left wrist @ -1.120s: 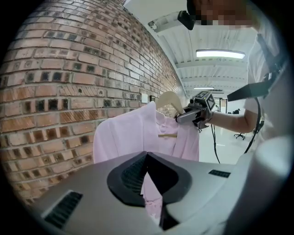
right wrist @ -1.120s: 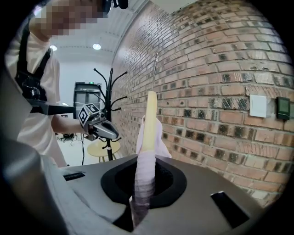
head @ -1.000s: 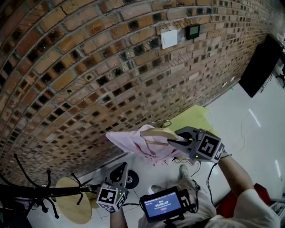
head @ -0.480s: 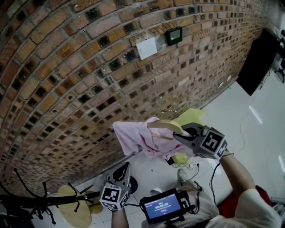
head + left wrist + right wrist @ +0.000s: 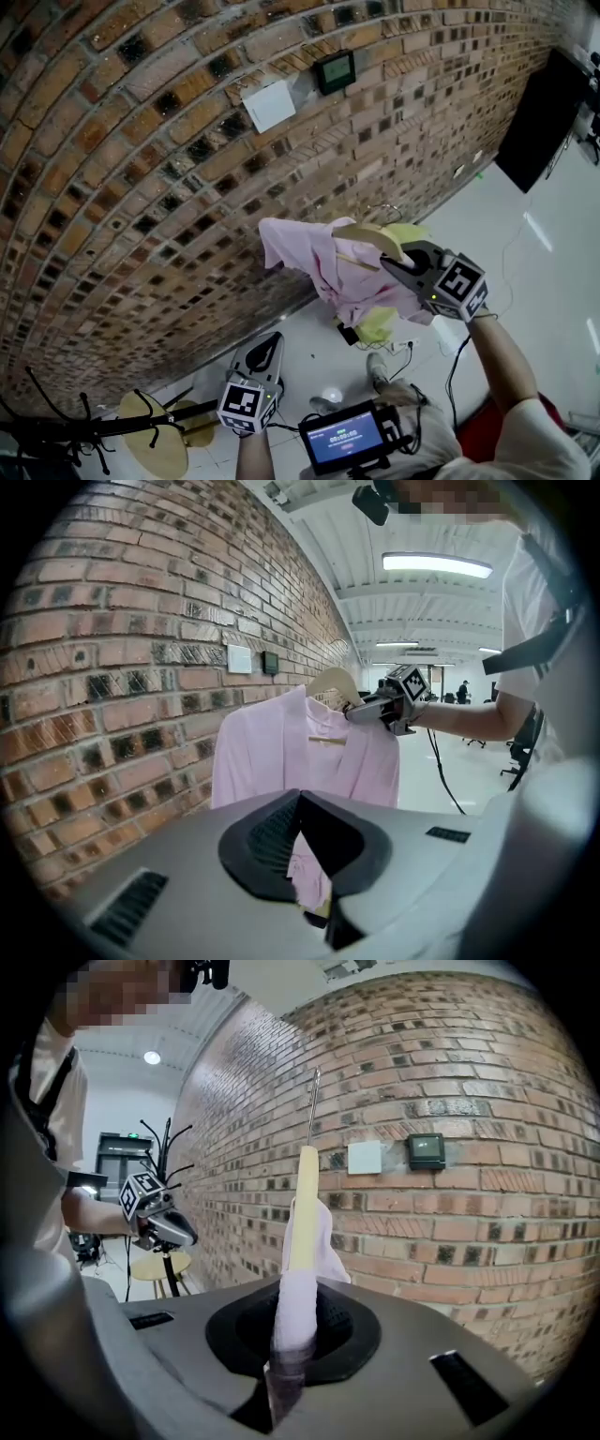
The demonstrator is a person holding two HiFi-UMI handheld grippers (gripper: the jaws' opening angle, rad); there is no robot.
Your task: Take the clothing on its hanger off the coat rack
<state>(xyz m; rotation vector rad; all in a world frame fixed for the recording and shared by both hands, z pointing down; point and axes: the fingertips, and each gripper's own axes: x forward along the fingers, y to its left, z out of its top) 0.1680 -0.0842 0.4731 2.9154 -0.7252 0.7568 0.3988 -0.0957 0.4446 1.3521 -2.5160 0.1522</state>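
Head view: a pale pink thin fabric garment point(image 5: 321, 270) on a curved light wooden hanger point(image 5: 370, 236) is held in the air before the red brick wall point(image 5: 141, 187). It is well apart from the black metal coat rack point(image 5: 94, 429) at lower left.
Right tongs point(image 5: 392, 264): clamped on one shoulder end of the hanger, with pink cloth pinched against the wood between the jaws.
Left tongs point(image 5: 272, 345): jaws drawn together on nothing, held low and apart from the garment.
Task status: judged almost done, as the hook hangs on nothing.
Step in hand: carrying the load clear.
Advice: keep the grip firm and the hanger level. A hold at one end lets it swing, and cloth may slide on smooth wood.
Materials: the hanger is rounded, smooth wood with a thin wire hook point(image 5: 313, 1105) standing upright. The garment is limp and creased and drapes in folds. The wall is rough, with recessed mortar joints.
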